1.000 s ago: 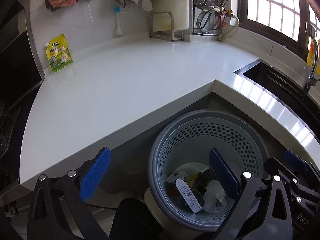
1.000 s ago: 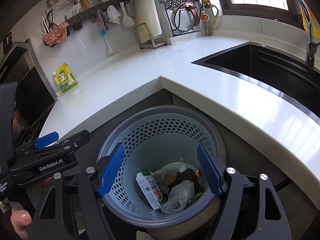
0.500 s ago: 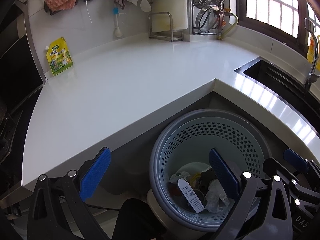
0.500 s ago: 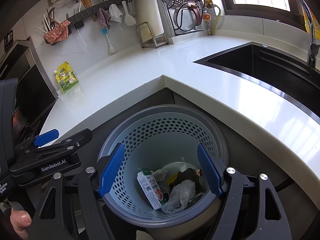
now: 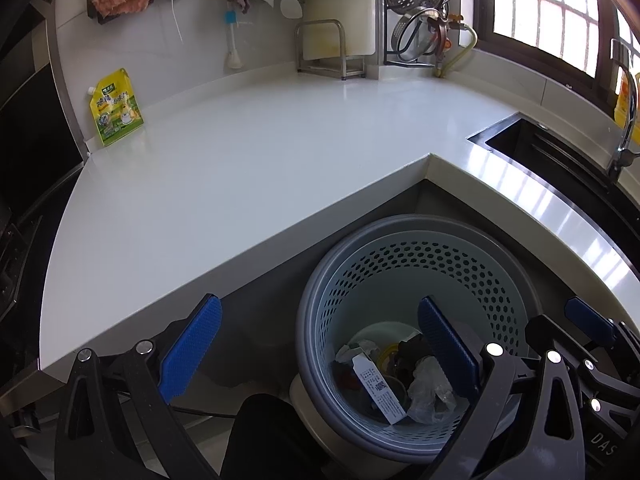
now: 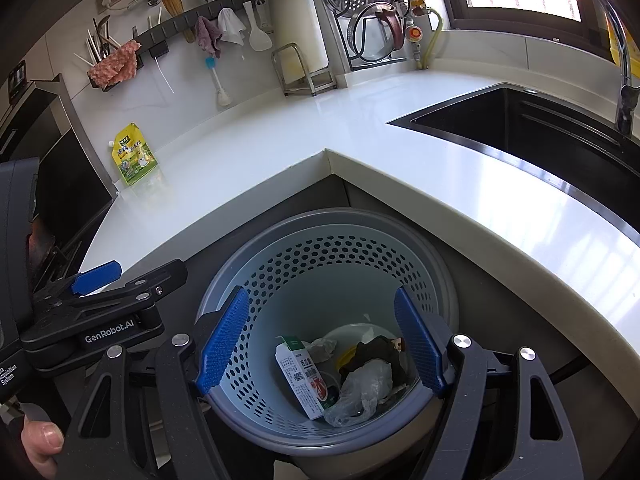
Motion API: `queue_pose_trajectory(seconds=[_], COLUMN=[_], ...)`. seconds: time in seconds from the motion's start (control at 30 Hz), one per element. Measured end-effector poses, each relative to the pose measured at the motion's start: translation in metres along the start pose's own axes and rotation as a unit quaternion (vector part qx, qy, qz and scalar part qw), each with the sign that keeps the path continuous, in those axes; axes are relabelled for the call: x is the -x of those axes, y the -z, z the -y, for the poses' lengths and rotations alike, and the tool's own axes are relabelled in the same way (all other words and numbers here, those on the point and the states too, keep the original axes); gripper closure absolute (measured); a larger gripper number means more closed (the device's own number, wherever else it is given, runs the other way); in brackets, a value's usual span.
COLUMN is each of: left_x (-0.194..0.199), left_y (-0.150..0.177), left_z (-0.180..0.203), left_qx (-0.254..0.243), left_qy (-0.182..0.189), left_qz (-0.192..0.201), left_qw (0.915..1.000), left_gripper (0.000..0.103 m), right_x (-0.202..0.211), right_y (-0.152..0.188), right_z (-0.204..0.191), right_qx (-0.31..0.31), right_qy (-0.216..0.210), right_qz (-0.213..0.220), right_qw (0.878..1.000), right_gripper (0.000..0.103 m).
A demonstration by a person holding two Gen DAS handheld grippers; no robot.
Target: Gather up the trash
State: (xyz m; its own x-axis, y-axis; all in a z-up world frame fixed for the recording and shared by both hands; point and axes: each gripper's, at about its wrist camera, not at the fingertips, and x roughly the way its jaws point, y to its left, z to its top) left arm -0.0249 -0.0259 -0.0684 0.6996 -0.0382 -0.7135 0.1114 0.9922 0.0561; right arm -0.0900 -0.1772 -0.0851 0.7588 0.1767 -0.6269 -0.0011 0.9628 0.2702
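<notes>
A grey perforated trash bin (image 5: 420,264) stands on the floor in the inner corner of the white counter (image 5: 240,184). At its bottom lie a white carton (image 6: 302,376), a crumpled clear plastic bag (image 6: 364,388) and dark scraps. My right gripper (image 6: 320,344) hangs open over the bin's mouth (image 6: 328,264), with nothing between its blue pads. My left gripper (image 5: 320,344) is open too, beside the bin's left rim, and holds nothing. A yellow-green pouch (image 5: 116,108) leans on the wall at the counter's far left.
A black sink (image 6: 540,140) with a faucet (image 6: 624,92) is set into the counter on the right. Cloths and utensils hang on a wall rail (image 6: 192,16). A metal rack (image 5: 332,52) stands at the back. A hand (image 6: 40,440) grips the left tool.
</notes>
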Motion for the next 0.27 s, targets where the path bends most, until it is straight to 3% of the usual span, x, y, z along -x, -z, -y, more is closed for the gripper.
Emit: queue_pose_trajectory(seconds=[0.27], left_x=[-0.0011], left_y=[0.0008], left_z=[-0.0007], left_qx=[0.004], left_qy=[-0.001], left_qz=[-0.003], left_qw=[1.0], left_gripper=[0.006], right_x=[-0.0003], right_y=[-0.0007], right_z=[-0.0006], right_qx=[0.0], right_qy=[-0.001], right_qz=[0.001], right_qw=[1.0], right_gripper=[0.031])
